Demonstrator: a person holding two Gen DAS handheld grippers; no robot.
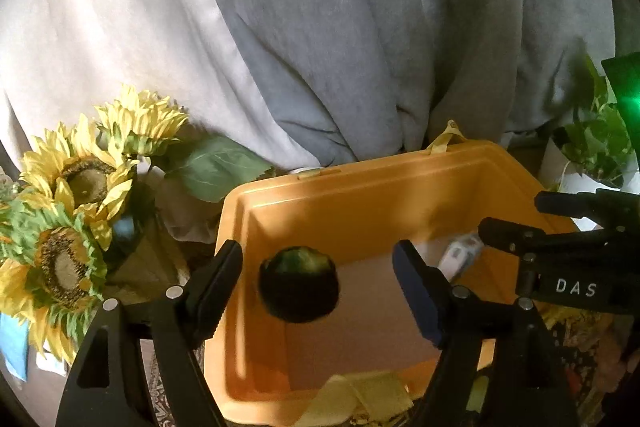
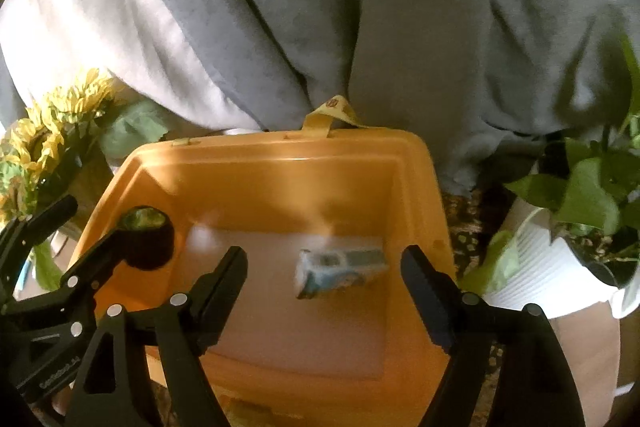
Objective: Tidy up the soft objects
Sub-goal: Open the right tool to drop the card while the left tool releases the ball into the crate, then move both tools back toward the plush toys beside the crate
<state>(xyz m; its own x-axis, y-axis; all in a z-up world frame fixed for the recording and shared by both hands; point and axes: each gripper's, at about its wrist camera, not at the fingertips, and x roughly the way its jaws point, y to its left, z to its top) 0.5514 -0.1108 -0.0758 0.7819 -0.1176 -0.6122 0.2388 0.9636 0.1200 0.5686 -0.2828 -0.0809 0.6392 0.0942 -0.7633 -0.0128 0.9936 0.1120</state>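
Note:
An orange bin [image 1: 360,187] [image 2: 280,179] stands in front of both grippers. A dark green round soft ball [image 1: 298,285] is inside it on the left, blurred, and shows in the right wrist view [image 2: 148,237]. A white and blue soft packet [image 2: 340,271] lies in the bin on the right; it shows in the left wrist view [image 1: 460,255]. My left gripper [image 1: 318,291] is open above the ball, not touching it. My right gripper [image 2: 324,287] is open above the packet and empty. Each gripper shows in the other's view, the right one [image 1: 560,247] and the left one [image 2: 60,267].
Grey and white fabric [image 1: 320,27] hangs behind the bin. Artificial sunflowers [image 1: 72,207] stand to the left. A leafy plant in a white pot [image 2: 560,267] stands to the right. A yellow strap [image 2: 336,111] pokes up at the bin's far rim.

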